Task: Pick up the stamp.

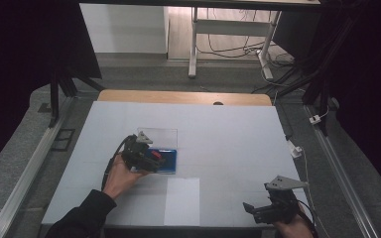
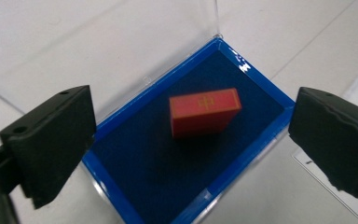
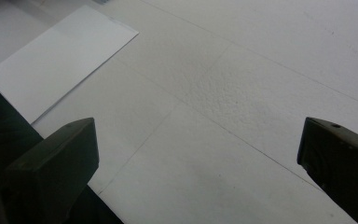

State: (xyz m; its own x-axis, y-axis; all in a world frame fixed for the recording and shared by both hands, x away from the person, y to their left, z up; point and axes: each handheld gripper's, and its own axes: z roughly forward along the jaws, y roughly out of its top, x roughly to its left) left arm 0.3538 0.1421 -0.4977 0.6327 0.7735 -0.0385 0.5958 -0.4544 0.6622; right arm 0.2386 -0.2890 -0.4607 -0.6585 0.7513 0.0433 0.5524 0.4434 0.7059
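Near the centre of the left gripper view, a red block point(image 2: 205, 112) in a blue tray point(image 2: 121, 175) bears a small gold mark on its top face, possibly a character; it is too small to read.

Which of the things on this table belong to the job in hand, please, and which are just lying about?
In the job:
- left tool, open above the case
- red block
- blue case with its clear lid open

Lying about:
- white paper sheet
- right tool, open, idle
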